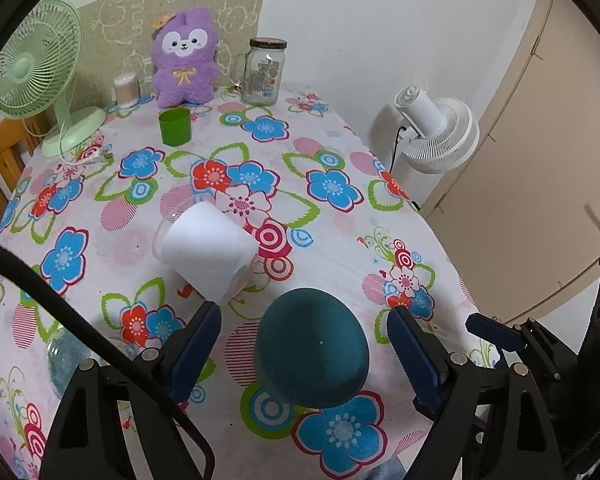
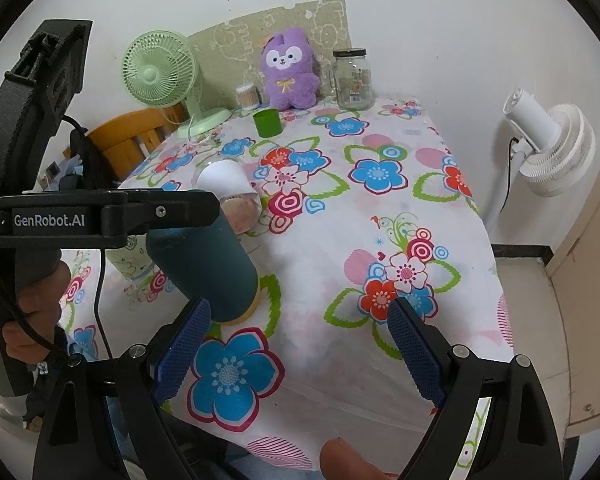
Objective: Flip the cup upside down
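Dark teal cup [image 1: 312, 348] stands bottom-up on the tabletop [image 1: 340, 240], between the spread left tongs [image 1: 304, 340], apparently w/o touching: flip looks done, grip released. Right tongs [image 2: 300, 336] gape empty, just right of the cup.

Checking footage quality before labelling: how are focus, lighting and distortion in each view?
Left wrist: strong fisheye bending, black vignette corners, soft even light, teal cup slightly soft. Right wrist: same curvature, tablecloth sharp, thumb at the bottom edge blurred.
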